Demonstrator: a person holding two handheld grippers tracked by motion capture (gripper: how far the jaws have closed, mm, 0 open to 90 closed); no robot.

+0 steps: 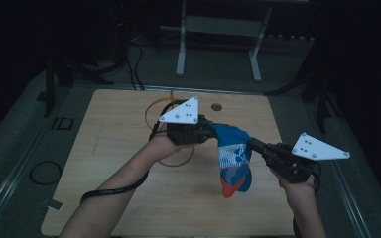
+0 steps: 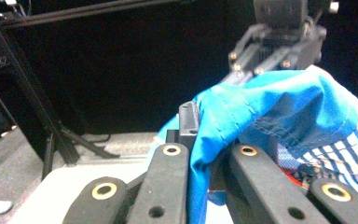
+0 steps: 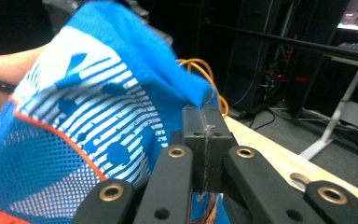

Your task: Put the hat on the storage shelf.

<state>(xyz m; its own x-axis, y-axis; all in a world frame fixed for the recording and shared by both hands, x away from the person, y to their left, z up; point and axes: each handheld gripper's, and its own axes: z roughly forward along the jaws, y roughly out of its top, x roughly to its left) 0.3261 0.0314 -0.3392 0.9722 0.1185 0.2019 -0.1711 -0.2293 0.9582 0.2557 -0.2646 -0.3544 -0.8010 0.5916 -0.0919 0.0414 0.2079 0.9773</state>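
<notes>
Held above the light wooden bench (image 1: 129,198) between both: blue striped fabric sock (image 1: 233,158), hanging down mid-air. Left gripper (image 1: 209,133) clamped on its upper left edge, right gripper (image 1: 252,144) pinching its upper right edge. Beneath and behind the left hand (image 1: 159,146), lying on the bench: orange coiled cable (image 1: 151,111).

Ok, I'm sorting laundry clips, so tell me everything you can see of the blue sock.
The blue sock looks like soft knit: plain blue at the top, a band of white stripes with blue spots in the middle, mesh lower down and an orange-red tip. It hangs above the wooden table, tip downward, its top edge stretched between the two grippers. The left gripper is shut on one side of that edge, the right gripper shut on the other. Nothing else touches it.
</notes>
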